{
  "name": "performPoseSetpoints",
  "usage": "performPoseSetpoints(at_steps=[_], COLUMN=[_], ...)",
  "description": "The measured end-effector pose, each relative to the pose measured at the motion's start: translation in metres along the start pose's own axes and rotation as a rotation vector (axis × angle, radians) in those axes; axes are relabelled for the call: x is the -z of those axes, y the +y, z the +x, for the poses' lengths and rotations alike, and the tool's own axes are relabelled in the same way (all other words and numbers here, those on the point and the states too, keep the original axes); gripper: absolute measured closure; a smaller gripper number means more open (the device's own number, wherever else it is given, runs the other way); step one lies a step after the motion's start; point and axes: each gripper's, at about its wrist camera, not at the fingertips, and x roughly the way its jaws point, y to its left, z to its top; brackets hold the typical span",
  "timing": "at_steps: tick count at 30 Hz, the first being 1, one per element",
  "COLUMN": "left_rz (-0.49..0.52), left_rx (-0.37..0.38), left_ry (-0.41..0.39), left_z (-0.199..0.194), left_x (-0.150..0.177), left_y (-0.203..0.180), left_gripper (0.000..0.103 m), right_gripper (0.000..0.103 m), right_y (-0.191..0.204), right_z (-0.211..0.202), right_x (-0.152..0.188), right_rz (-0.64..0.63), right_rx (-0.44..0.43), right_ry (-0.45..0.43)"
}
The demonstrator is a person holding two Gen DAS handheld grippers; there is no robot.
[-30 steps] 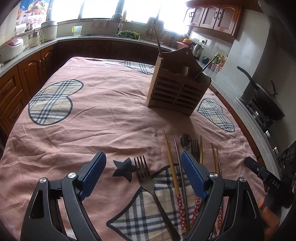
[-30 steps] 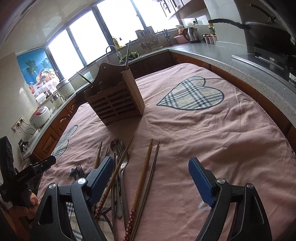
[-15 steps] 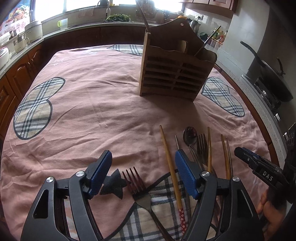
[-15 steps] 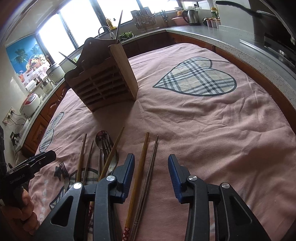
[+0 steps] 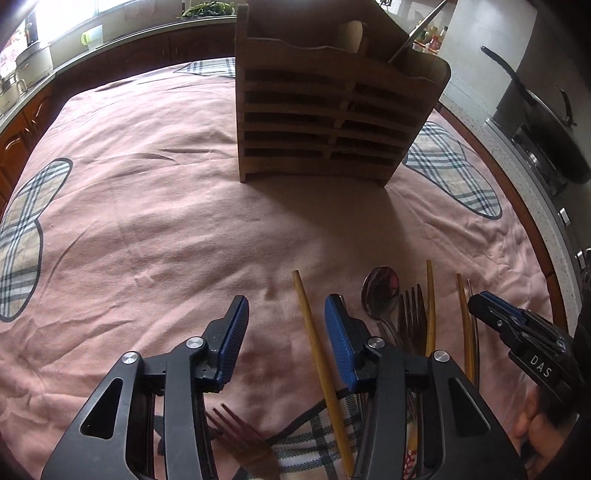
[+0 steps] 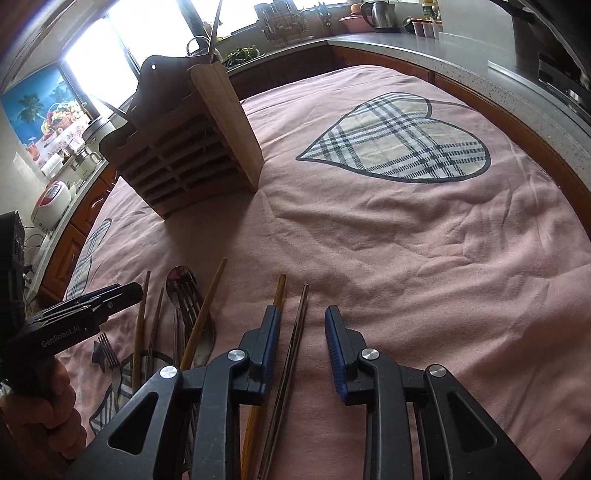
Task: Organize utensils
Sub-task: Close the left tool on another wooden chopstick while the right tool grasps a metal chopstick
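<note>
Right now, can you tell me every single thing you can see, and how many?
Chopsticks: at least five, bamboo, brown and metal, lying on the near part of the cloth.
Forks: two, metal, one lying over the spoon, one off to the left by itself.
Spoon: one, shiny metal, among the chopsticks.
Utensil holder: one, brown slatted wood, standing farther back on the cloth, a few utensils sticking out of it.
Cloth: one, pink with plaid hearts, covering the table.
Wok: one, black, on the stove at the right.
Kettle: one, metal, on the far counter.
Left gripper: one, black with blue pads, jaws closing, a bamboo chopstick between them.
Right gripper: one, same colours, jaws closing, a metal chopstick between them.
</note>
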Motion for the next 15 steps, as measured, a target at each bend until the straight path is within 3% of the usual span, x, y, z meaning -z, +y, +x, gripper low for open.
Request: performPoseSetpoints(at_steps=[7,11,15], left_rz=[0.04,0.051,0.05], left_rx=[-0.015,-0.016,-0.012], left_ry=[0.003,-0.003,-0.007], left_z=[0.01,0.012,0.013], left_x=[-0.002,-0.003,-0.004], left_y=[-0.007,-0.006,-0.006], left_gripper=[0.073,0.09,0.095], right_gripper=[0.084,0.09,0.096], right_y=[0.007,0.013,0.014], right_z=[0.009,0.015,0.017], right_x=[-0.005,-0.007,-0.008], right_rz=[-0.043,-0.075,-0.084], right_rx=[0.032,0.061,0.075], right_ry=[0.014,0.009,0.001])
